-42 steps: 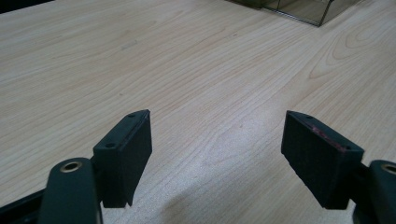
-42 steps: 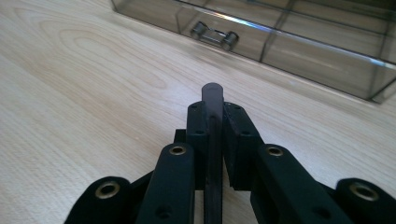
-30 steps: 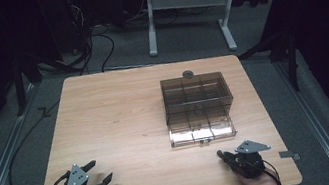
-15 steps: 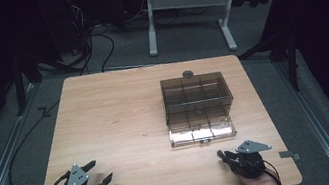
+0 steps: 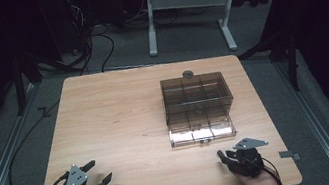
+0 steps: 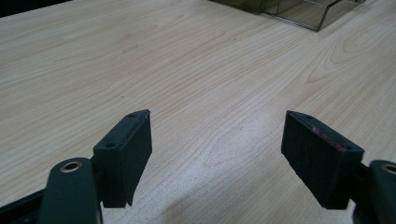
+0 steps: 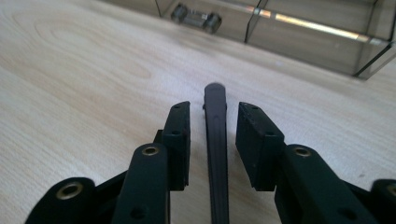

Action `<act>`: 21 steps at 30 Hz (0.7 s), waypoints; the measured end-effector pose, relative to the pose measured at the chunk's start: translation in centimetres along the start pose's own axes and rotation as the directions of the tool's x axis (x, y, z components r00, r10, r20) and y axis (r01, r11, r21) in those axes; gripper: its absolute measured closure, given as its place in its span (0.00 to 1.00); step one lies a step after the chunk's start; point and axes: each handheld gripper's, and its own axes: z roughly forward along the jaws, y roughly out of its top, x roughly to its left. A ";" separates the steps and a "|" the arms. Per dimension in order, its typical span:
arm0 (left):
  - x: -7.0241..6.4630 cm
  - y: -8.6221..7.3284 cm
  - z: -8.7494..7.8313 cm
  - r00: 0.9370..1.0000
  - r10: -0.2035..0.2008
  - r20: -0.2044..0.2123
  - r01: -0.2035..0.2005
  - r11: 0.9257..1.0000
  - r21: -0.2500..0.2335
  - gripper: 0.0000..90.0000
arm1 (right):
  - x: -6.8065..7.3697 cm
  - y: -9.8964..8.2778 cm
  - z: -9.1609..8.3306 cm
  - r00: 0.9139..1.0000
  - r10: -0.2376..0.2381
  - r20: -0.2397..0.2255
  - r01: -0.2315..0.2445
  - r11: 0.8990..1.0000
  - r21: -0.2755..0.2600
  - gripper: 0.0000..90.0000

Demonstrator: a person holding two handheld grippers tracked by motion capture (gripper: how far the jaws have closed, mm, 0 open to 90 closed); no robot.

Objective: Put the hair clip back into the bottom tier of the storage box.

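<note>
Risk first, from the high view: the right tool (image 5: 224,156) sat at the near edge of the bench (image 5: 115,116), so we judged that a careless nudge could roll its thing off that edge; the left tool (image 5: 102,168) rested well apart, spread; the smoky box (image 5: 195,92) stood farther in, its drawer (image 5: 202,134) pulled out towards us, and we saw nothing in any compartment; a small round thing (image 5: 188,74) lay just behind it.

Left gripper view: the left tool (image 6: 217,140) was spread wide over bare wood, the box (image 6: 299,9) far off.

Right gripper view: the right tool (image 7: 214,109) had just been opening; a slim black stick (image 7: 215,140) lay between its jaws, which stood clear of it on both sides; closing off-centre might skew it; the drawer (image 7: 303,42) and its handle (image 7: 196,17) were near ahead, its cells seemingly empty.
</note>
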 end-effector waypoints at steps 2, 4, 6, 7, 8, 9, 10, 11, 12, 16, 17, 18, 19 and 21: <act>0.0 0.0 0.0 1.000 0.000 0.002 0.000 1.000 -0.001 0.28 | 0.1 0.3 0.1 1.000 0.002 0.002 -0.002 0.999 0.036 0.71; 0.0 0.0 0.0 1.000 0.001 0.005 -0.001 1.000 0.002 0.28 | 0.2 0.5 0.0 1.000 -0.007 0.018 0.006 0.998 0.064 0.71; 0.0 0.0 0.0 1.000 0.004 0.008 -0.004 1.000 0.007 0.28 | 0.0 0.8 -0.2 1.000 -0.004 0.016 0.003 0.996 0.087 0.69; 0.0 0.0 0.1 1.000 0.005 0.011 -0.006 1.000 0.009 0.28 | 0.0 0.9 -0.3 1.000 0.005 0.021 -0.007 0.996 0.094 0.69; 0.0 0.1 0.1 1.000 0.008 0.011 -0.008 1.000 0.012 0.28 | -0.1 1.0 -0.4 1.000 0.015 0.023 -0.017 0.995 0.103 0.69; 0.0 0.1 0.1 1.000 0.008 0.014 -0.009 1.000 0.013 0.28 | -0.2 1.2 -0.4 1.000 0.022 0.022 -0.024 0.993 0.114 0.69; 0.0 0.1 0.1 1.000 0.009 0.015 -0.009 1.000 0.013 0.28 | -0.2 1.3 -0.4 1.000 0.025 0.017 -0.027 0.992 0.124 0.69; 0.0 0.1 0.1 1.000 0.009 0.015 -0.009 1.000 0.014 0.28 | -0.3 1.5 -0.5 1.000 0.021 0.014 -0.023 0.990 0.138 0.69; 0.0 0.1 0.1 1.000 0.008 0.016 -0.009 1.000 0.012 0.28 | -0.3 1.6 -0.5 1.000 0.022 0.016 -0.024 0.988 0.150 0.69; 0.0 0.1 0.1 1.000 0.010 0.016 -0.010 1.000 0.014 0.28 | 0.0 2.2 -0.4 1.000 -0.008 0.023 0.003 0.982 0.186 0.69; 0.0 0.1 0.1 1.000 0.011 0.017 -0.011 1.000 0.013 0.28 | 0.1 2.4 -0.5 1.000 -0.004 0.021 0.000 0.980 0.199 0.69; 0.0 0.1 0.1 1.000 0.011 0.019 -0.011 1.000 0.015 0.28 | 0.1 2.5 -0.4 1.000 -0.001 0.015 -0.002 0.978 0.207 0.69; -0.1 0.1 0.1 1.000 0.012 0.019 -0.012 1.000 0.015 0.28 | 0.0 2.6 -0.4 1.000 0.001 0.011 -0.003 0.976 0.218 0.69; 0.0 0.0 0.1 1.000 0.010 0.020 -0.010 1.000 0.011 0.28 | 0.1 2.9 -0.2 1.000 0.004 0.005 -0.005 0.970 0.242 0.69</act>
